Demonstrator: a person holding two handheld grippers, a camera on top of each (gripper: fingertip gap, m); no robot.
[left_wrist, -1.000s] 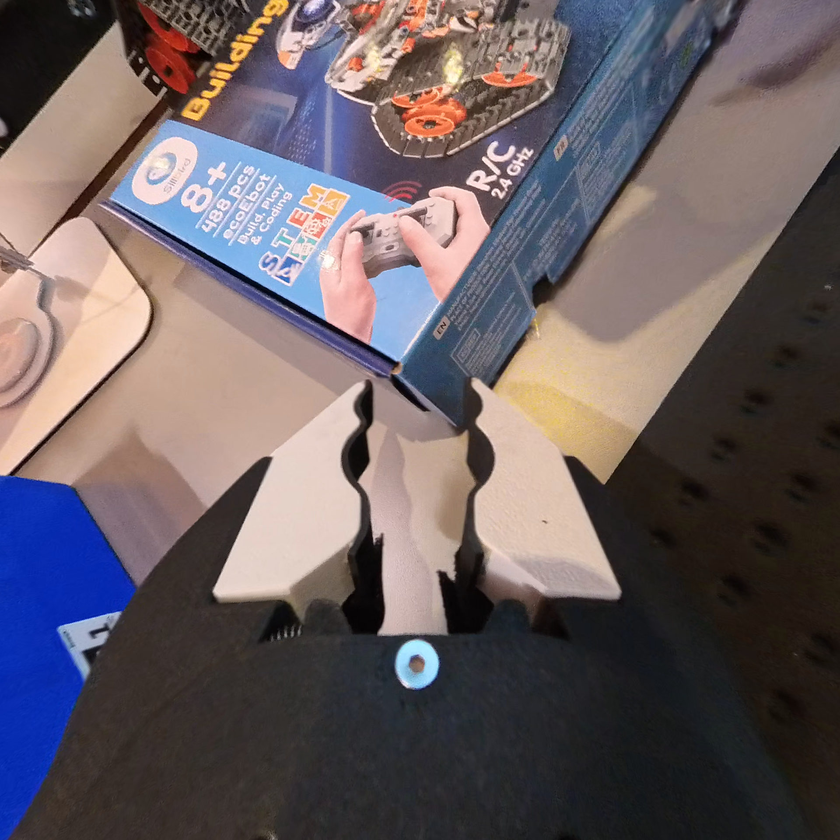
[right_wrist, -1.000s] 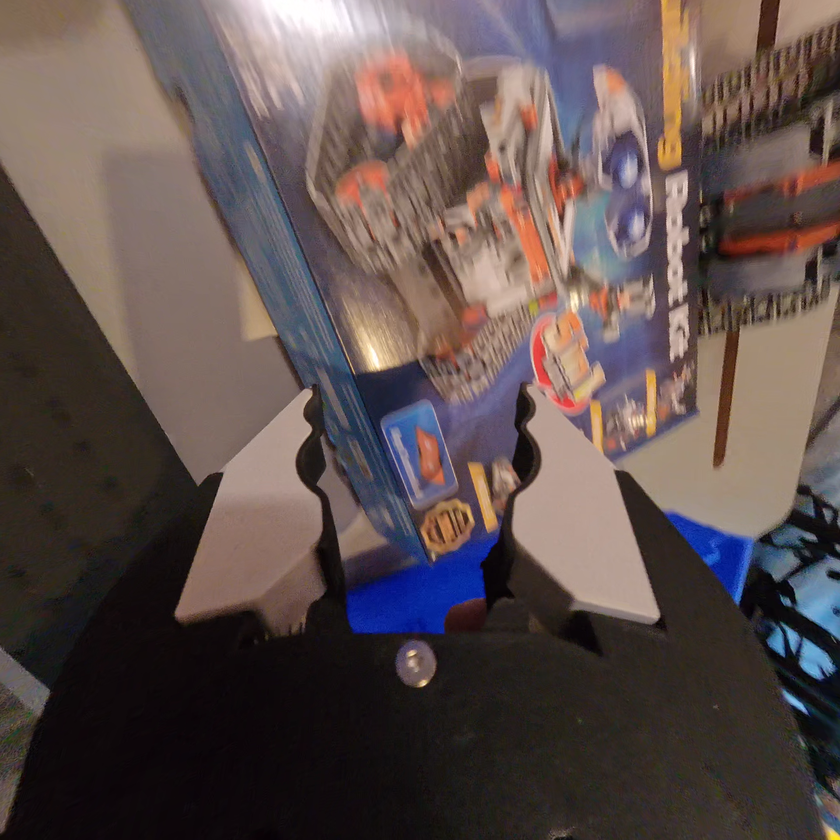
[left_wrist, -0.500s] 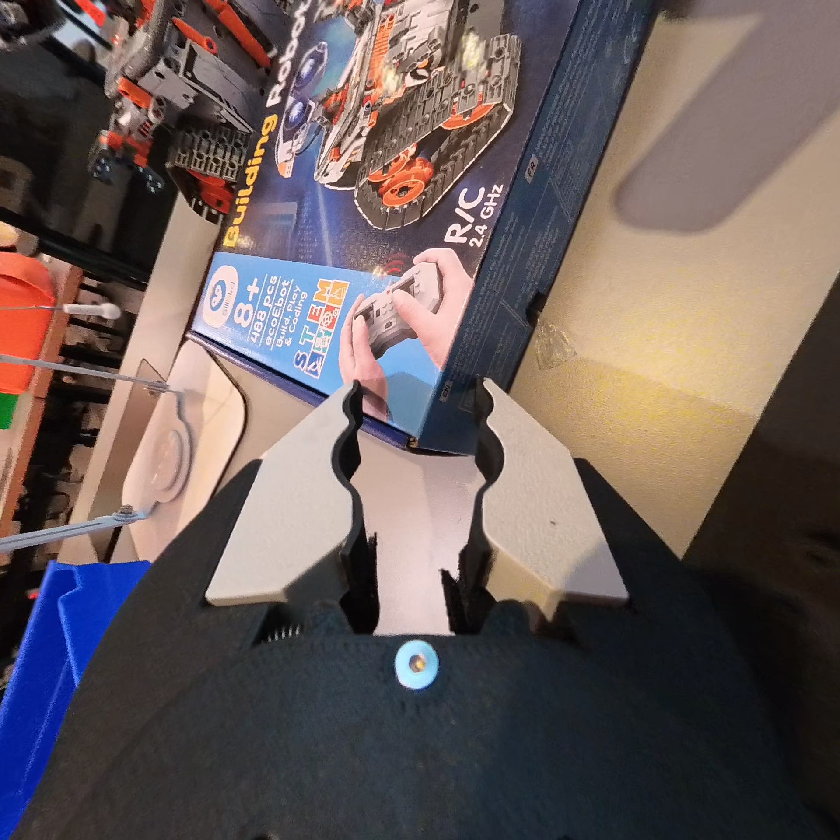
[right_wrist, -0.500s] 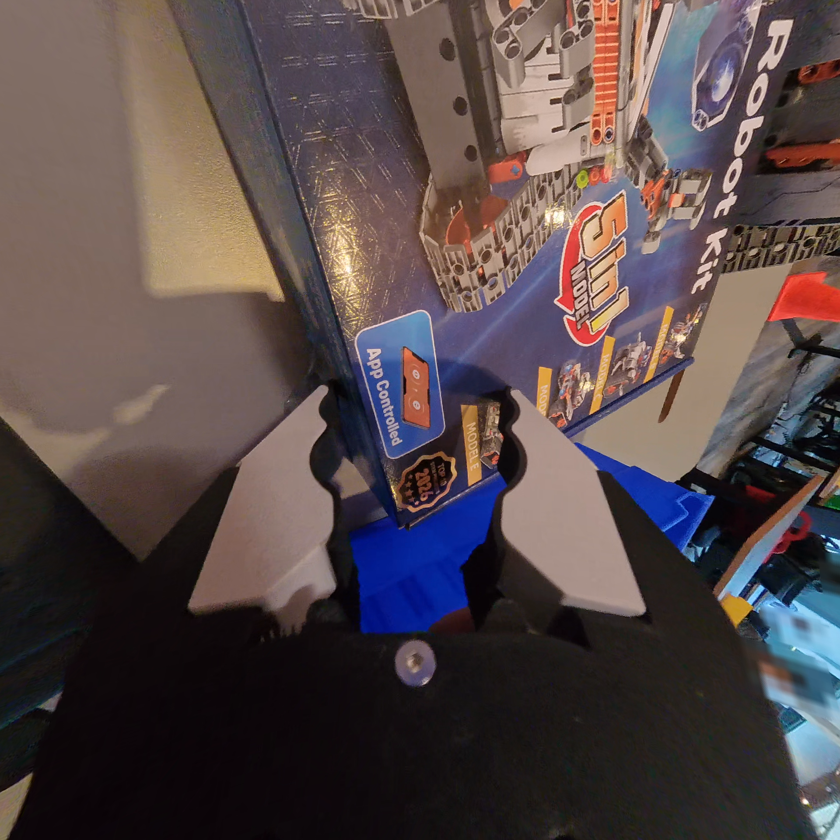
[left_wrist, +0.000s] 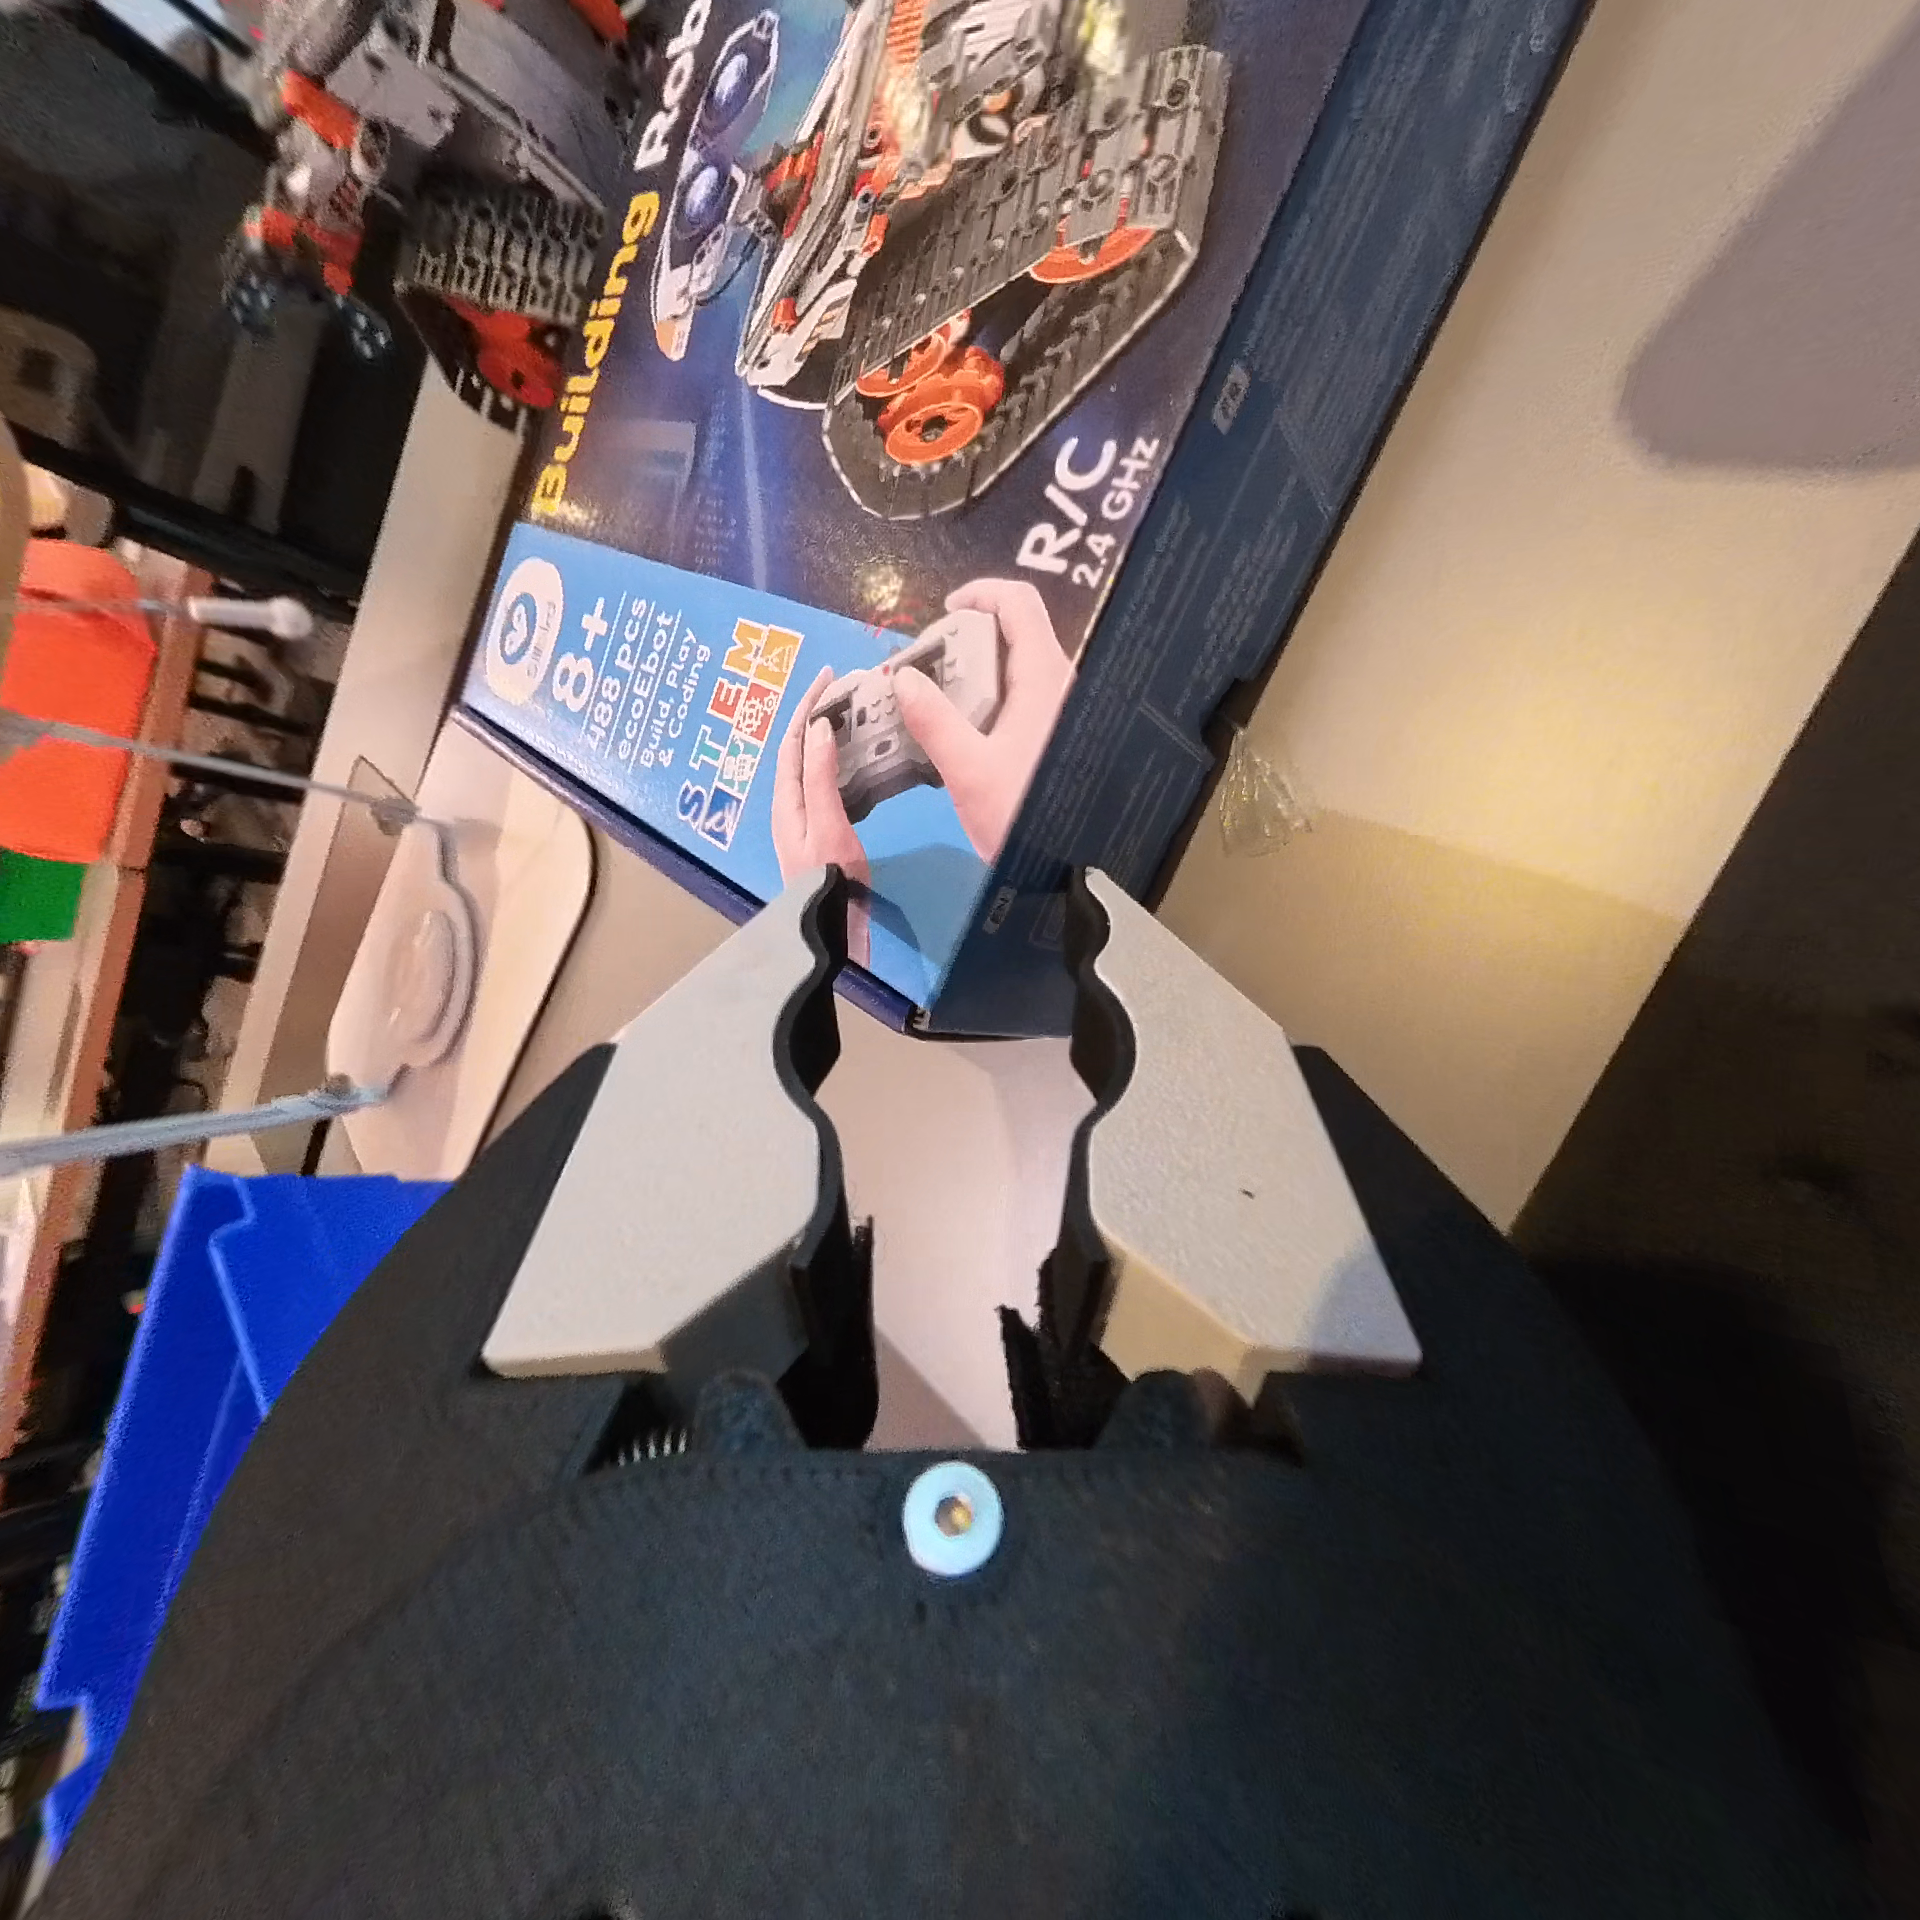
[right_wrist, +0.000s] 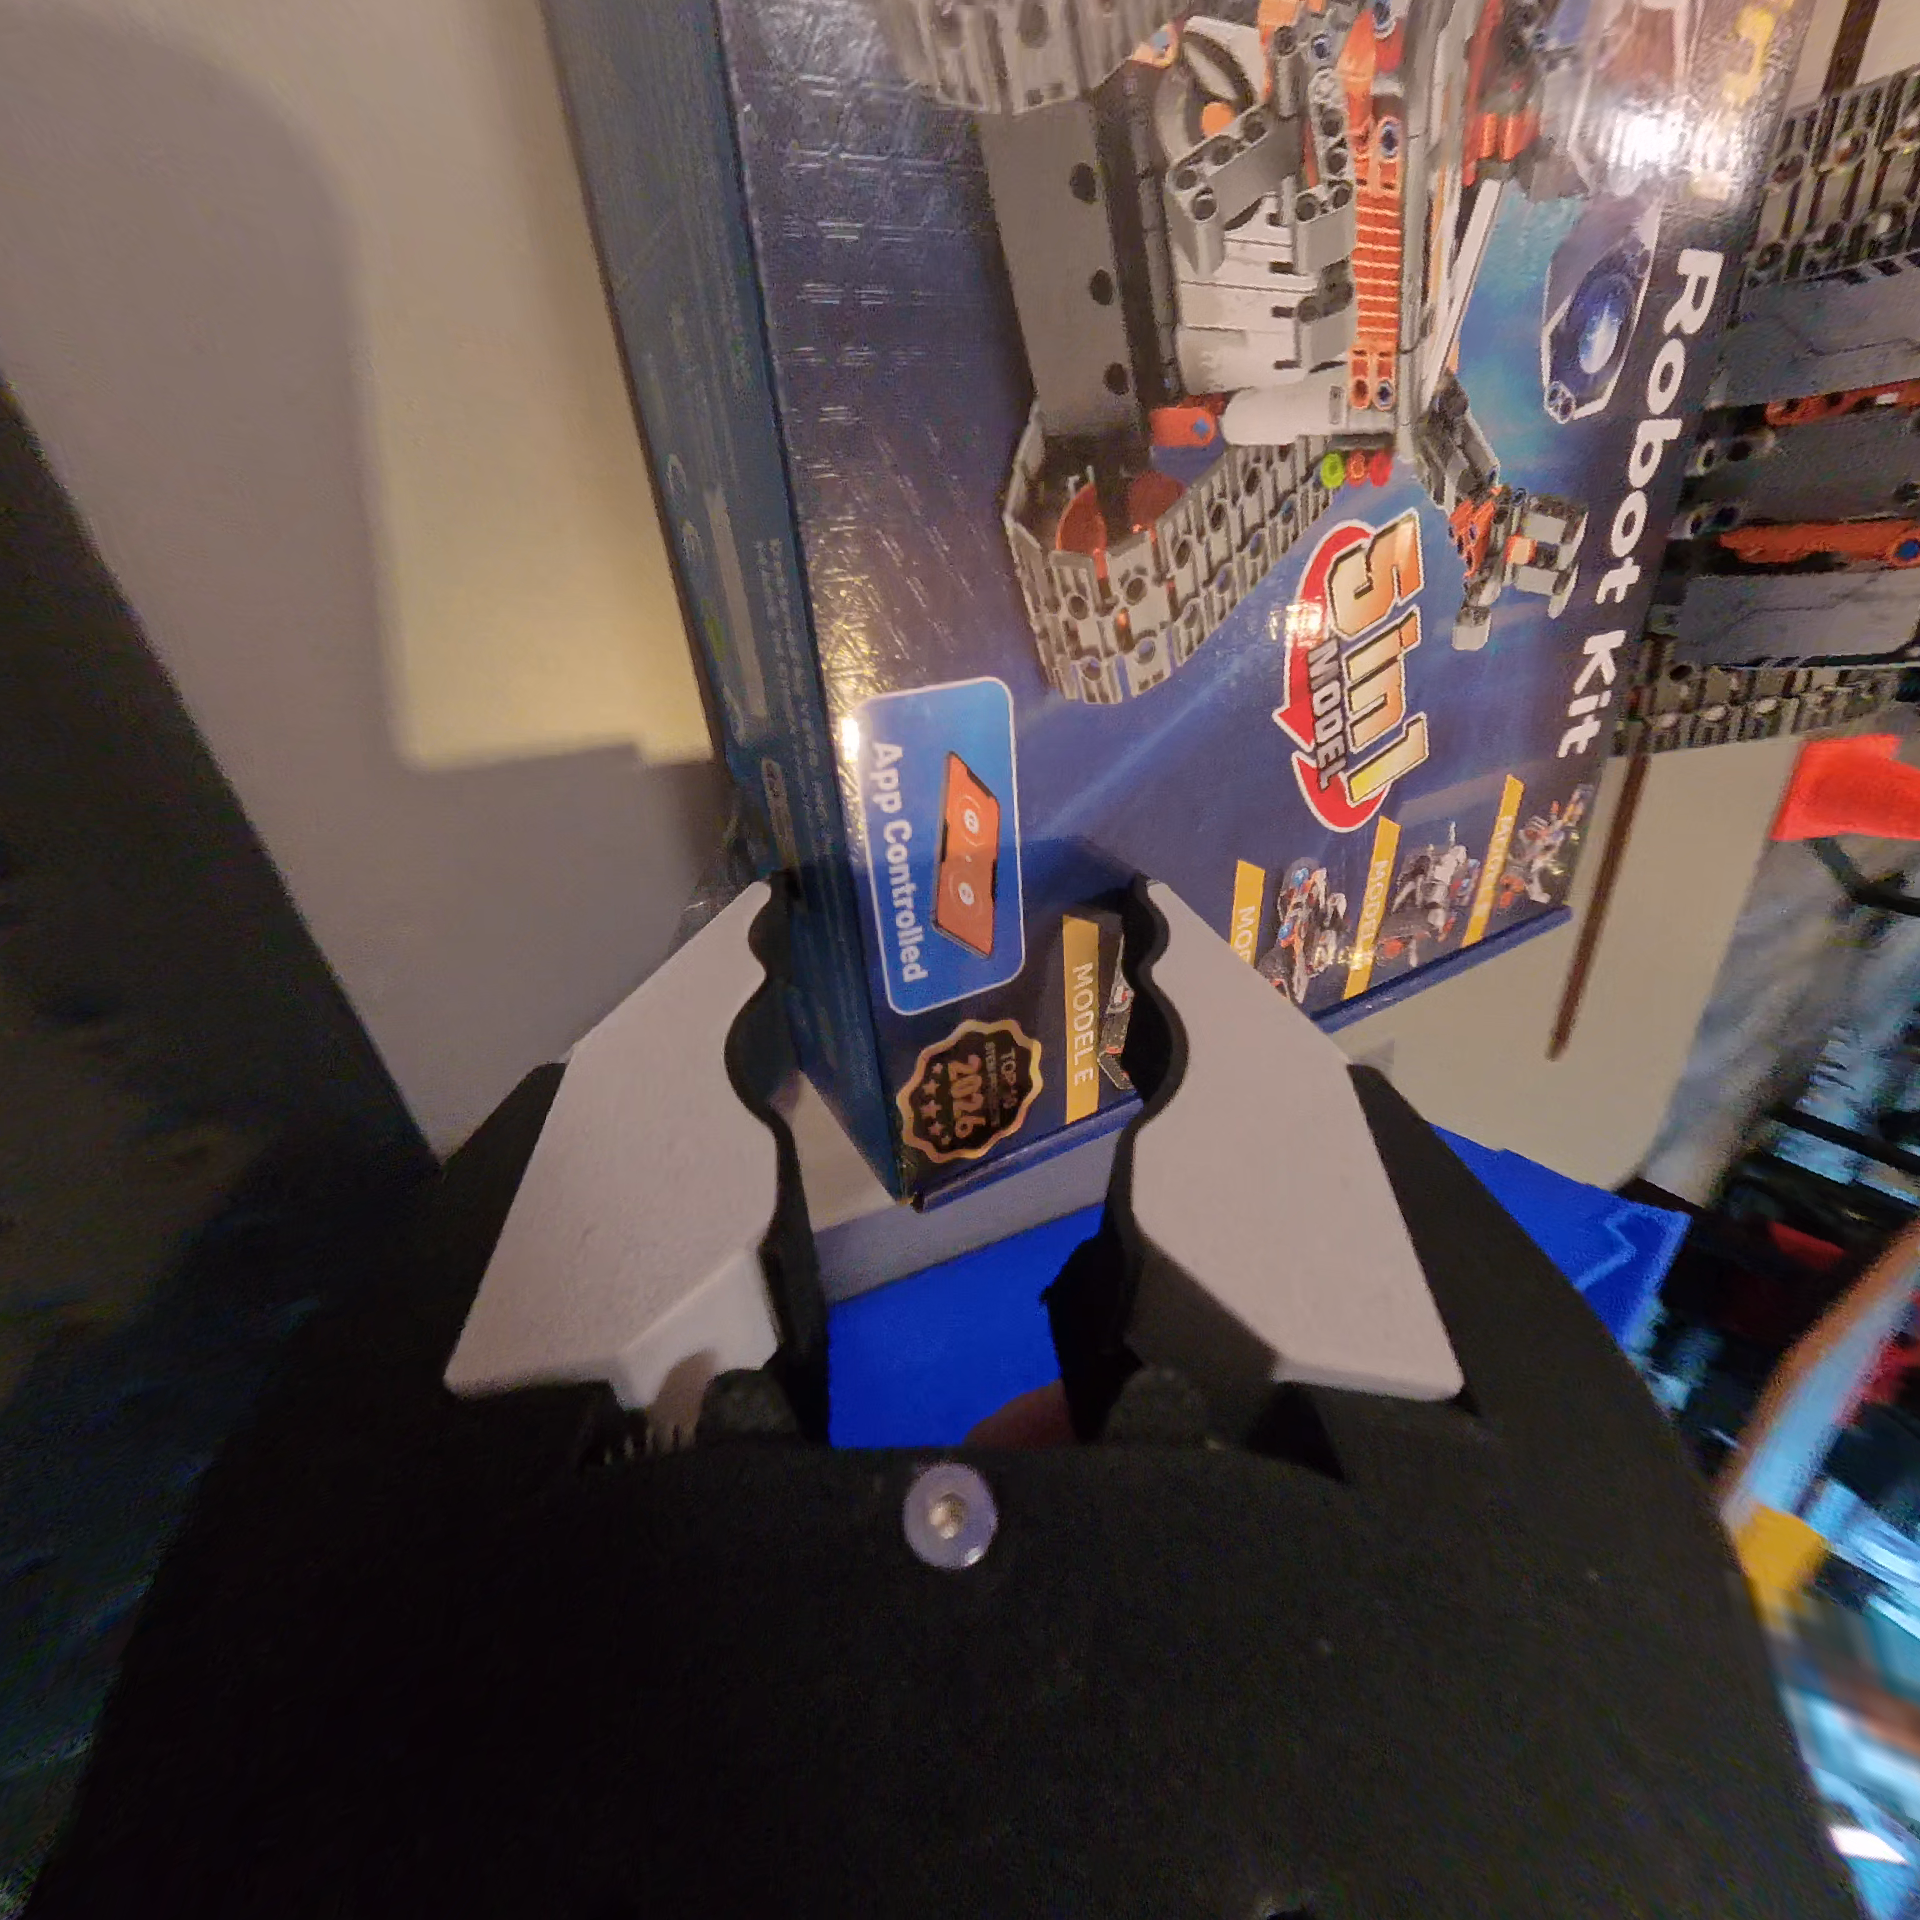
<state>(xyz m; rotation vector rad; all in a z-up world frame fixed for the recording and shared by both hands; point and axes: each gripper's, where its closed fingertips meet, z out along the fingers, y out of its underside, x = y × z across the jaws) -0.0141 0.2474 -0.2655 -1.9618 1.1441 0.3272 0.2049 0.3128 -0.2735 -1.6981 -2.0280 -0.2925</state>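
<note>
A large blue toy-kit box (left_wrist: 935, 416) lies on a beige table (left_wrist: 1507, 675). My left gripper (left_wrist: 958, 904) is open, and the box's near corner sits between its grey fingertips (left_wrist: 727, 1039). In the right wrist view the same box (right_wrist: 1195, 520) fills the middle. My right gripper (right_wrist: 956, 904) is open and straddles another corner of the box, with the left finger beside the narrow side face and the right finger (right_wrist: 1247, 1143) over the printed front. I cannot tell whether either gripper's fingers touch the box.
A blue plastic bin (left_wrist: 208, 1455) sits at the lower left, and also shows under the box corner in the right wrist view (right_wrist: 935, 1340). A built grey and orange brick model (left_wrist: 478, 270) stands behind the box. A clear plastic piece (left_wrist: 416, 966) lies on a beige board. A dark perforated surface (left_wrist: 1766, 987) borders the table. Tip to tip, the grippers are about 25 cm apart.
Both grippers have turned and moved in on the box's corners, which now sit between their fingers. The right gripper's opening has narrowed a little.
</note>
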